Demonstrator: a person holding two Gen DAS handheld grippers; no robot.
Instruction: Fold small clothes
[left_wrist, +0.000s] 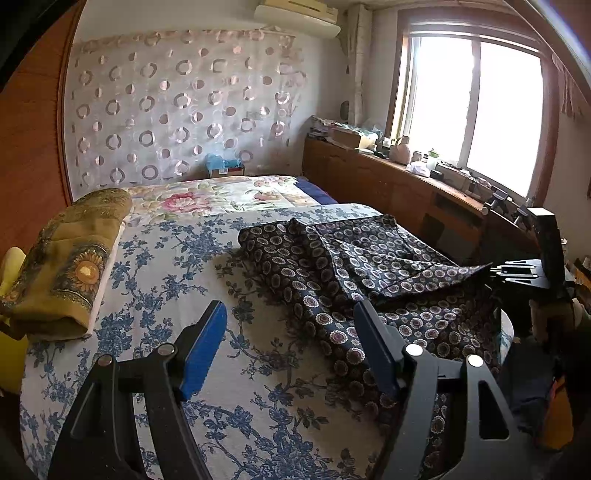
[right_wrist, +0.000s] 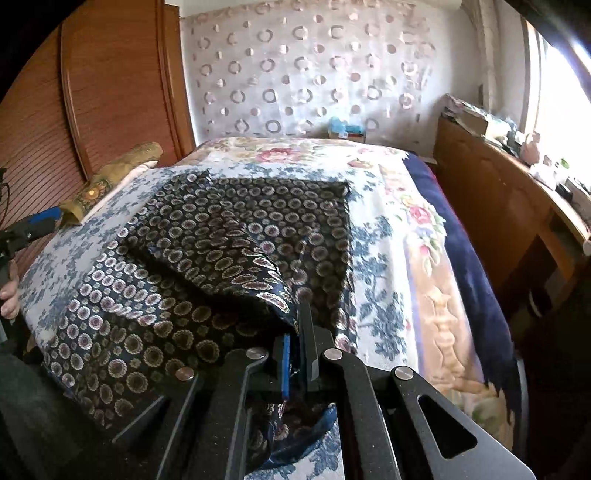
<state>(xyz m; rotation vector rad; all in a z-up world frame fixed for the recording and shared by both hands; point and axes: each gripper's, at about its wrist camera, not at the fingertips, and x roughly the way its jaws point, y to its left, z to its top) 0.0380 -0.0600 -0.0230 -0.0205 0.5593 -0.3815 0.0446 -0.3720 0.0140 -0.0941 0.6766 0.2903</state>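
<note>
while right gripper (right_wrist: 295, 354) pinches garment (right_wrist: 207, 236) corner, left gripper (left_wrist: 291, 347) hovers agape.

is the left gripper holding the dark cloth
No, the left gripper is open above the bed, with nothing between its fingers; the right gripper pinches the dark cloth.
</note>
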